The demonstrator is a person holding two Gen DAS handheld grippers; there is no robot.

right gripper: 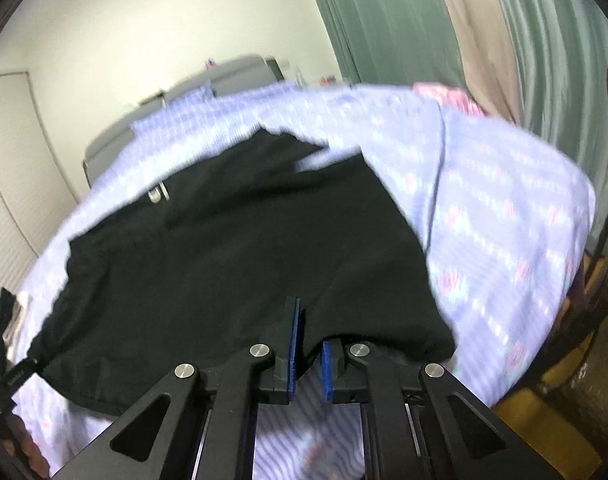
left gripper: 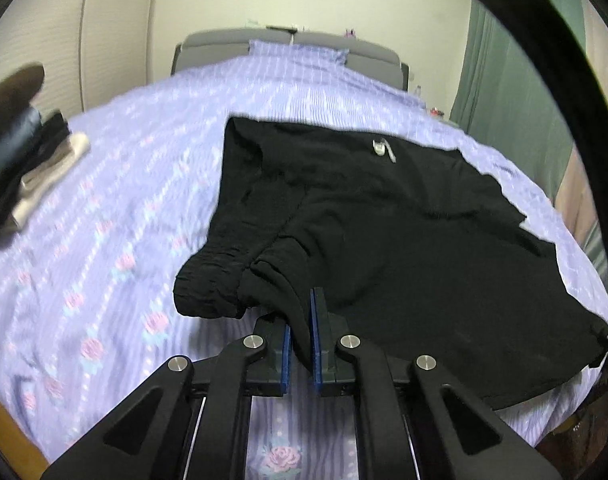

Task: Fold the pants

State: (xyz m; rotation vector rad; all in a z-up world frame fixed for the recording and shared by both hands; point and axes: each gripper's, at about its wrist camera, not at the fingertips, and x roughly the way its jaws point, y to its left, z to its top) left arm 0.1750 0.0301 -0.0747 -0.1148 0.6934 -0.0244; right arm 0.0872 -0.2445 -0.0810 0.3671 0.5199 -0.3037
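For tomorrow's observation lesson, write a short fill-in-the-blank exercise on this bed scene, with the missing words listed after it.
1. The pants are ____ in colour.
2. The left claw and the right claw are each shut on the ____.
3. The bedspread carries a pattern of pink ____.
4. The stack of folded clothes lies on the ____.

Missing words: black; pants; roses; bedspread

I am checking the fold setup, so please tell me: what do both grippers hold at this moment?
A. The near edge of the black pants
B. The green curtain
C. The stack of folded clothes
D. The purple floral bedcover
A: the left gripper and the right gripper each have their blue pads closed on the near edge of the black pants, which lie on the bedcover.
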